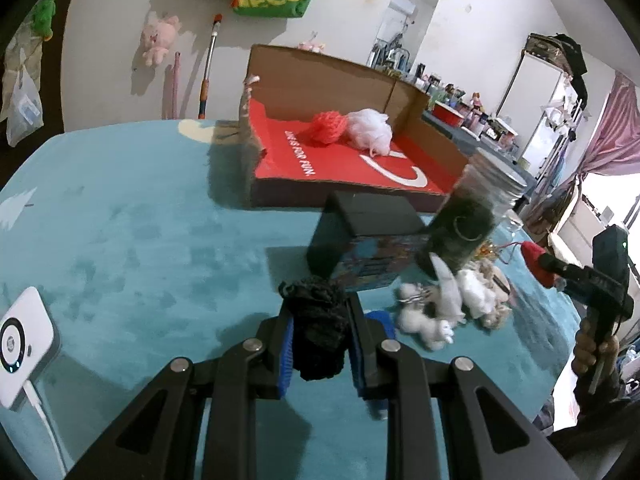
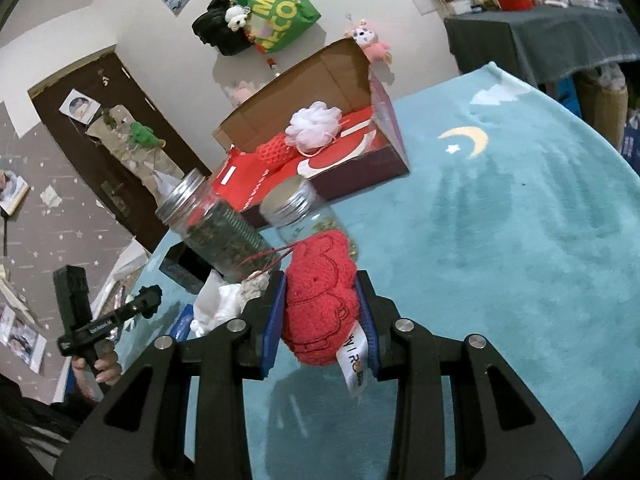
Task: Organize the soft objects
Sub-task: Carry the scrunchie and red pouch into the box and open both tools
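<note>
Two puffs (image 1: 352,130) already lie in the box (image 1: 320,76) at upper centre — left gripper (image 1: 320,344) clamps a black scrunchie (image 1: 318,332), right gripper (image 2: 322,316) a red plush (image 2: 320,300); white toys (image 1: 440,312) remain.

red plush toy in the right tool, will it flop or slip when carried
The red plush toy probably squashes rather than slips: the right tool pinches its fuzzy body between both pads. It looks light, and its dangling tag suggests loose parts will flop.

White walls (image 2: 340,12), dark brown door (image 2: 100,120), pink curtain (image 1: 608,136), teal-blanketed table (image 1: 120,240).
</note>
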Tool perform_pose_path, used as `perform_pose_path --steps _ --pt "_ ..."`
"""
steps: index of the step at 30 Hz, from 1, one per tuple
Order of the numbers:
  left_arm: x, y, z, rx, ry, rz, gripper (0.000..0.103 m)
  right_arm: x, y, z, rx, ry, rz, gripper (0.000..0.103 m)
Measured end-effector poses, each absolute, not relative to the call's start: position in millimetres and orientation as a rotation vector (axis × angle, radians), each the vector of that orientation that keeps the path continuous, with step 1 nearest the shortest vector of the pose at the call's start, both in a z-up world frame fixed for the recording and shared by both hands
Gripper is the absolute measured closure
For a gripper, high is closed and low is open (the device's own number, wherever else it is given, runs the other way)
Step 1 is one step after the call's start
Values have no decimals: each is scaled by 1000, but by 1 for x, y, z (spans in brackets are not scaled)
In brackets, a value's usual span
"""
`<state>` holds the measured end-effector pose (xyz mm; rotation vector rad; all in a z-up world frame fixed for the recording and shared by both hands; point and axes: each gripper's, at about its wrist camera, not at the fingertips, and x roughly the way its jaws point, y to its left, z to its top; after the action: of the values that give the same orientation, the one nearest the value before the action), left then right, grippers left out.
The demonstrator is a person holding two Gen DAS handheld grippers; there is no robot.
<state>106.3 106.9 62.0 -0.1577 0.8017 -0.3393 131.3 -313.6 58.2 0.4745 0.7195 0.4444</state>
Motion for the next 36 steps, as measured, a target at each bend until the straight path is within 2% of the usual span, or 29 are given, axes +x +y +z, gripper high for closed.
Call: perform_pose_path --steps 12,22,36 --pt "158 127 51 -73 870 -379 79 174 -338 60 414 797 469 71" --pt "197 122 68 -16 881 -478 79 221 -335 68 247 844 511 71" --pt "248 72 106 108 877 -518 79 274 -292 125 117 790 629 71"
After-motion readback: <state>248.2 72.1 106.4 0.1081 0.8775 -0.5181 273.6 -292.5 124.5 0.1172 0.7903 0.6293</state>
